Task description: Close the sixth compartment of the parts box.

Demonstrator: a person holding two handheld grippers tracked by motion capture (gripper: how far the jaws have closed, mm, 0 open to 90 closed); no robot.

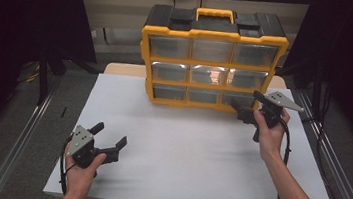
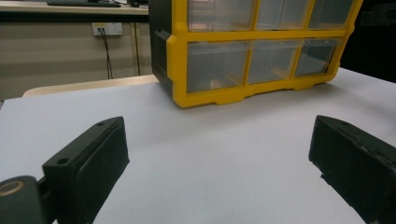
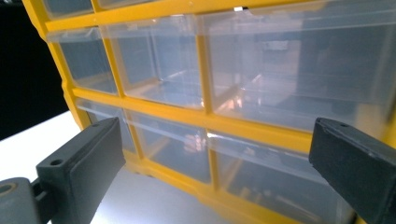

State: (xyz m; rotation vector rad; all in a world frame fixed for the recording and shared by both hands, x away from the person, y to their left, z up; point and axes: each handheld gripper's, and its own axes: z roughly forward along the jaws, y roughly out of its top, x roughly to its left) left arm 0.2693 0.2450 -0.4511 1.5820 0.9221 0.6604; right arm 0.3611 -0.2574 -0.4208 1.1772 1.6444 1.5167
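A: Organizer [image 1: 212, 58]?
B: Upright at the table's [image 1: 183, 155] far edge, clear drawers facing the person.
A: Right gripper [image 1: 248, 103]?
B: Jaws spread, nothing between them, just beside the bottom-right drawer [image 1: 238, 98].
A: Left gripper [image 1: 109, 139]?
B: Spread too, empty, near the front-left corner.

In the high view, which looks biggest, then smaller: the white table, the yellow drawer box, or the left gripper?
1. White table, the largest.
2. Yellow drawer box.
3. Left gripper, the smallest, though it sits nearest the camera.
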